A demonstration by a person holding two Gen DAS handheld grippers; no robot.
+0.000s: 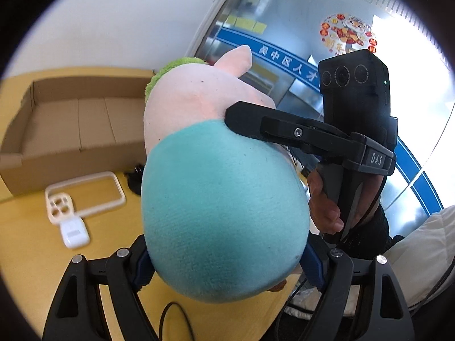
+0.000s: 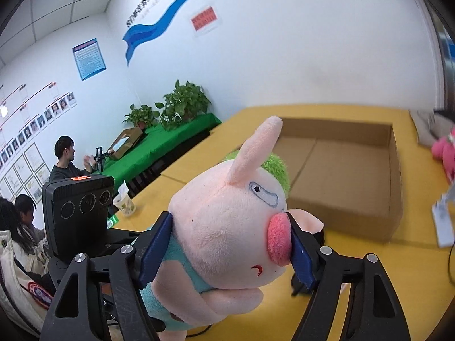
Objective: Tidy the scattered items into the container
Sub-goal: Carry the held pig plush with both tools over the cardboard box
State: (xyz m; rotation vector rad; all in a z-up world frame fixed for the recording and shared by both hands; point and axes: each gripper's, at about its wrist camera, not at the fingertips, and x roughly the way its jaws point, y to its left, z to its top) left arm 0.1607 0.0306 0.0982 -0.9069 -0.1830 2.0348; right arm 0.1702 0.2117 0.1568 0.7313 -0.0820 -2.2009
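Plush toy [image 1: 221, 187] caught by both grippers at once: left gripper [image 1: 224, 267] clamped on the teal body, right gripper [image 2: 224, 250] clamped on the pink head, blue pads [image 2: 155, 251] pressed into the cheeks. Held above the yellow table [image 1: 25, 244], clear of the surface, near edge of the cardboard box [image 1: 65, 119] just beyond

Progress, judged from the box: nothing visible inside it in either view, so probably early. Left to tidy: white phone case [image 1: 85, 196] and small white charger [image 1: 74, 231] lying touching each other on the table just in front of the box, some dark item [image 1: 133, 174] half hidden behind the plush, and on the far right of the right wrist view a pink soft thing [image 2: 445, 153] and a blurred white object [image 2: 443, 221] beside the box

Room to move: box wide and shallow with low walls, open top, plenty of floor for the plush. Low lift enough to pass the near wall, though the toy's hanging limbs could snag the rim. Two grippers close together on one soft object, with the right tool's body [image 1: 355, 108] crowding the left view, so likely need to release one side before lowering. Table edge close below the left gripper, with a cable [image 1: 173, 321] trailing there, worth keeping clear of
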